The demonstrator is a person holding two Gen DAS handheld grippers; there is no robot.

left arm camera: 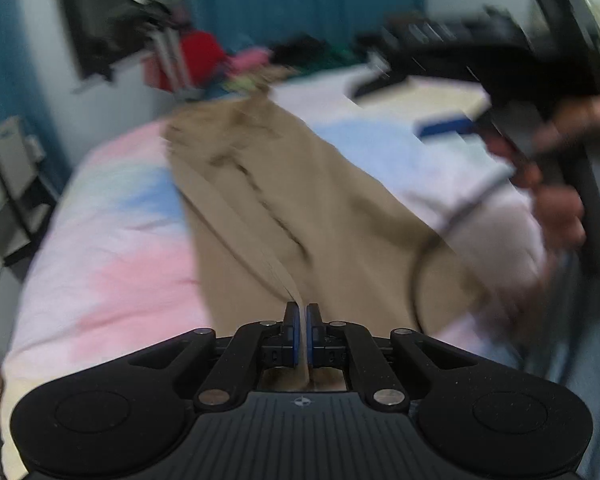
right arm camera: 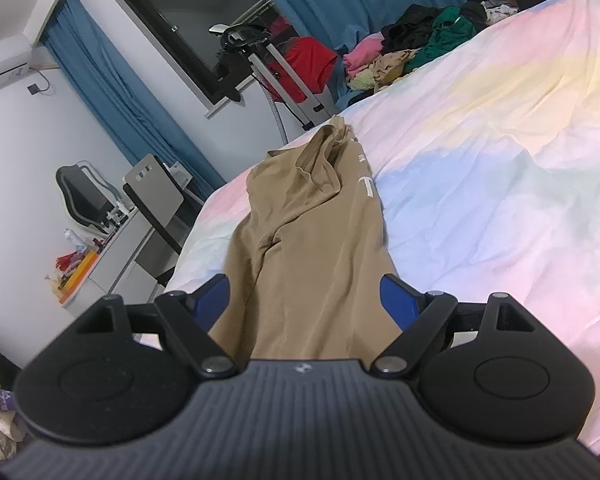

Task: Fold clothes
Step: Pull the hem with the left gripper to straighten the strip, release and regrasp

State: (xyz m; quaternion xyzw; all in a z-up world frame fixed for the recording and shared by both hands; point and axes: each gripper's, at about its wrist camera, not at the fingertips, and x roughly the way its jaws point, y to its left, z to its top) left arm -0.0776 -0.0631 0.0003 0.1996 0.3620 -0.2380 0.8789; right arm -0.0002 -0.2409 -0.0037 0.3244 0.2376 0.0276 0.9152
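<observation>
A tan garment [left arm camera: 260, 200] lies stretched lengthwise on a bed with a pastel sheet [left arm camera: 112, 248]. My left gripper [left arm camera: 303, 312] is shut on a thin fold of its near edge, and the cloth runs taut away from the pads. This view is blurred. In the right wrist view the same garment [right arm camera: 312, 220] runs from under my right gripper [right arm camera: 306, 292] toward the bed's far left corner. That gripper is open, its blue pads [right arm camera: 398, 300] wide apart on either side of the cloth without pressing it. A person's hand [left arm camera: 556, 208] holds the right gripper at the right of the left wrist view.
A pile of mixed clothes [right arm camera: 420, 48] sits at the far end of the bed [right arm camera: 480, 160]. Beyond the bed's left side are a chair [right arm camera: 156, 196], a cluttered desk [right arm camera: 96, 264] and a metal stand [right arm camera: 284, 76]. Blue curtains [right arm camera: 132, 104] flank a dark window.
</observation>
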